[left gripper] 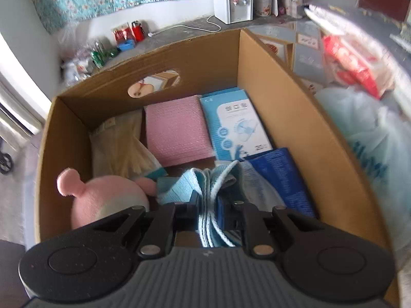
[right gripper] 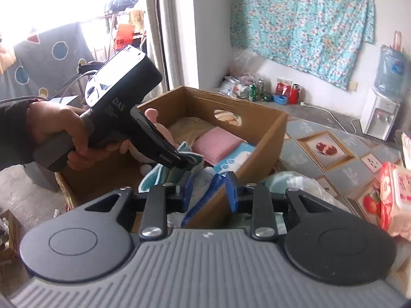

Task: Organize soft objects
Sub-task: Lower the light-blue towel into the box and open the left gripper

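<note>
My left gripper (left gripper: 209,209) is shut on a folded light-blue cloth (left gripper: 205,184) and holds it inside an open cardboard box (left gripper: 272,82). In the box lie a pink plush toy (left gripper: 102,197), a beige cloth pack (left gripper: 115,141), a pink pad (left gripper: 174,128), a blue-and-white packet (left gripper: 233,123) and a dark blue pouch (left gripper: 285,174). In the right wrist view the left gripper (right gripper: 187,163) pinches the cloth (right gripper: 191,157) over the box (right gripper: 269,131). My right gripper (right gripper: 208,192) is open and empty, just outside the box's near wall.
A pale plastic bag (left gripper: 359,128) and a red-and-white tissue pack (right gripper: 395,197) lie right of the box on a patterned mat (right gripper: 344,161). A water dispenser (left gripper: 232,0), bottles and a red flask (left gripper: 137,30) stand by the far wall.
</note>
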`<state>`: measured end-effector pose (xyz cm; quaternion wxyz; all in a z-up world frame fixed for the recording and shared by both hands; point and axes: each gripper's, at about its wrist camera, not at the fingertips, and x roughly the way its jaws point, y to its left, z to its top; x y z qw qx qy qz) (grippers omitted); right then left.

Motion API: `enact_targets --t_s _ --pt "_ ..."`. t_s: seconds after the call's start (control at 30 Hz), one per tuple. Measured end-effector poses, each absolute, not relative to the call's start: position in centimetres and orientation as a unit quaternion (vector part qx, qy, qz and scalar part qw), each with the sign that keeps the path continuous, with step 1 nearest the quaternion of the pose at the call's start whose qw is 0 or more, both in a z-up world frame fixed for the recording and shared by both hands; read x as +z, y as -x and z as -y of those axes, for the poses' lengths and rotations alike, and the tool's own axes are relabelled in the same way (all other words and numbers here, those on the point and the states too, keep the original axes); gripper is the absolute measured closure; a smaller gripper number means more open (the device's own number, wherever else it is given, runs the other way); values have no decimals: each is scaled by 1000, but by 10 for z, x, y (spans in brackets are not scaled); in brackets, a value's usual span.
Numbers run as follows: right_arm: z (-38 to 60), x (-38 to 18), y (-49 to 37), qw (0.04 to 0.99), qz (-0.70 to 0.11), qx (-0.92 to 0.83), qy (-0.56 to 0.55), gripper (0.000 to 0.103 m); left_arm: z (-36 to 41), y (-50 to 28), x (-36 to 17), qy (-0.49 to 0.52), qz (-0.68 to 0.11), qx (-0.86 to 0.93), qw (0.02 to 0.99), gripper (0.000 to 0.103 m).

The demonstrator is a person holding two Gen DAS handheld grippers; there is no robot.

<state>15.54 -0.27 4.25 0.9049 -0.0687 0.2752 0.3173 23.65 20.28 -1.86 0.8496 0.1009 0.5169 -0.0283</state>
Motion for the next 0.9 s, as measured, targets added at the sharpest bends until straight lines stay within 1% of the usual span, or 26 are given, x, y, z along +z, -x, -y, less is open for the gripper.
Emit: enact_targets --t_s 0.07,0.17,0.23,0.33,0.43,0.6,0.8,0.87,0.9 --pt "9 46 -144 905 -281 313 63 76 -200 -239 -27 -108 -526 -17 843 84" --pt "19 35 -150 904 -288 311 56 75 -197 -240 -39 -112 -535 -5 837 73" --pt "26 34 -148 904 -290 311 53 75 -198 -238 -43 -109 -540 3 835 59" --pt "36 38 -141 907 -285 306 50 74 -201 -235 -39 -103 -538 24 836 48" --pt "46 40 -137 910 -282 302 42 71 -208 -229 -24 -76 -526 39 846 38" --pt "62 44 -129 912 -281 297 18 63 -217 -215 2 -26 -509 55 859 36" --pt "70 56 -119 907 -288 308 -7 60 -227 -187 36 52 -474 77 876 35" --pt "68 61 -116 907 -283 312 -8 58 -232 -171 51 87 -455 79 883 34" --pt "67 63 -114 907 -280 313 -8 57 -233 -161 57 100 -444 79 887 32"
